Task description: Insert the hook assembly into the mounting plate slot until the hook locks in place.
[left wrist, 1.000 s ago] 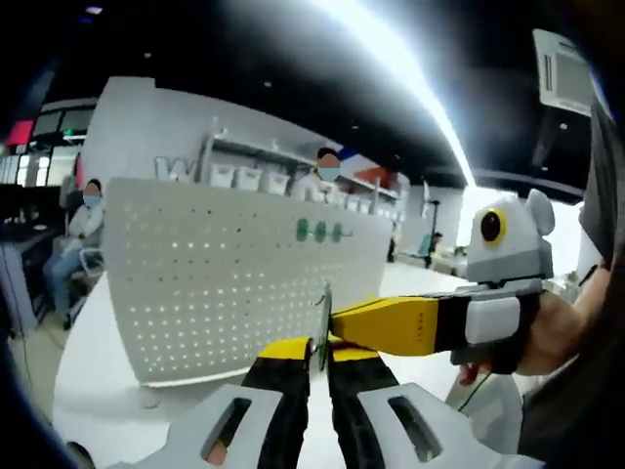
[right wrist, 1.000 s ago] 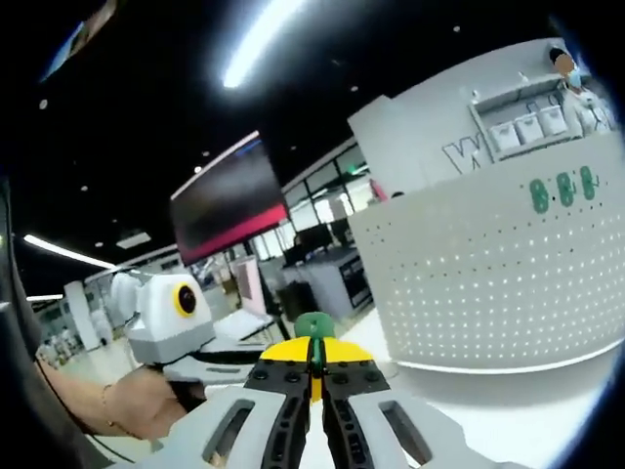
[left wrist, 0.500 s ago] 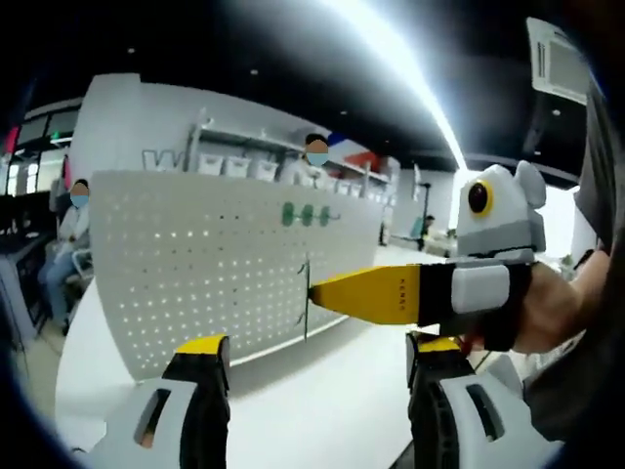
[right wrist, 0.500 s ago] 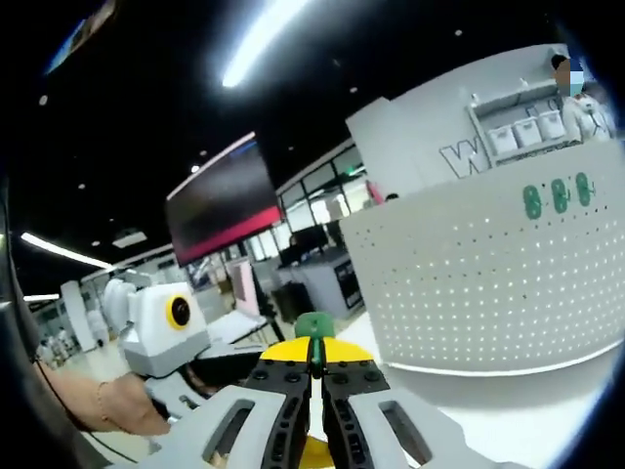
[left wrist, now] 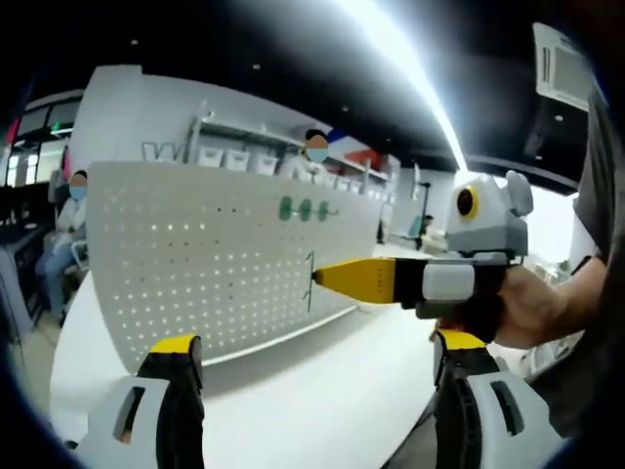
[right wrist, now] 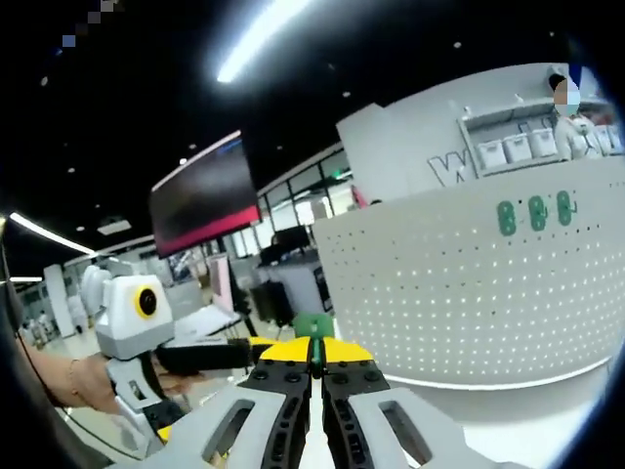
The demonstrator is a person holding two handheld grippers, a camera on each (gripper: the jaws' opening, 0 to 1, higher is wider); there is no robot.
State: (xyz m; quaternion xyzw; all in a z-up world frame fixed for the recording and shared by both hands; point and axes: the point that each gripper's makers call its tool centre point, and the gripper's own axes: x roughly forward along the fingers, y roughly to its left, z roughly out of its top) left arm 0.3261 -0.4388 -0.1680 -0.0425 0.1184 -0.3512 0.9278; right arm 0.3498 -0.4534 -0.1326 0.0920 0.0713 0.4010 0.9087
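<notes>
Right gripper (left wrist: 317, 277), jaws pinching the thin hook assembly (left wrist: 311, 283) upright at their tips, points straight at the upright white pegboard mounting plate (left wrist: 195, 264) just ahead; left gripper (left wrist: 312, 391) hangs spread and empty, below and farther back.

Upright on table (left wrist: 322, 391): pegboard (left wrist: 205, 274). Before its face: hook (left wrist: 310, 281). High on board: three hooks (right wrist: 535, 214).

Ceiling light strip (left wrist: 410, 68) blown out with glare; ceiling dark; pegboard (right wrist: 488, 293) backlit through holes; fisheye bending edges; slightly soft.
</notes>
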